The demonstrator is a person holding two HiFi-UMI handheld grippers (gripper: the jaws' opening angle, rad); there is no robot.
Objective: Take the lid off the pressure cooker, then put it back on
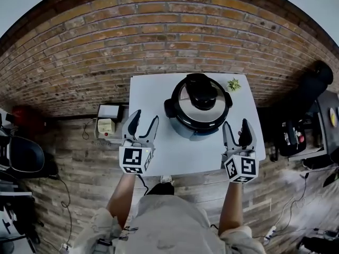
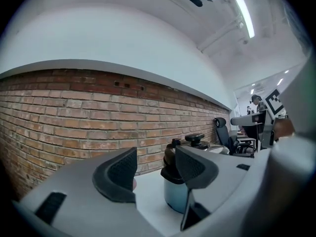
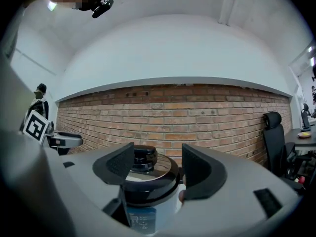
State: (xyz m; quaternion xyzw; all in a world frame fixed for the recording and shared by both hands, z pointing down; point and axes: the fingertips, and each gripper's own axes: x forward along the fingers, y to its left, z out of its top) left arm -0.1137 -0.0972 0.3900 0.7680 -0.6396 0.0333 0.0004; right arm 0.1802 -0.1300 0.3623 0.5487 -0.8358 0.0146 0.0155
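One jaw of my left gripper point(image 2: 157, 166) covers the right side of the pressure cooker point(image 2: 172, 197), so only its left flank and part of the lid point(image 2: 193, 139) show past it. The body of my right gripper point(image 3: 158, 166) hides the cooker's base, and the print on its front panel point(image 3: 140, 220) is too blurred to read. In the head view, the small green thing point(image 1: 233, 84) at the far corner of the counter point(image 1: 153, 91) is too small to tell.

Bright, even indoor light; a ceiling strip lamp point(image 2: 245, 15) glows white in the left gripper view. Fisheye distortion bows the brick wall point(image 1: 159, 41) and blackens every corner. Nearest foreground is soft; shadows are faint.
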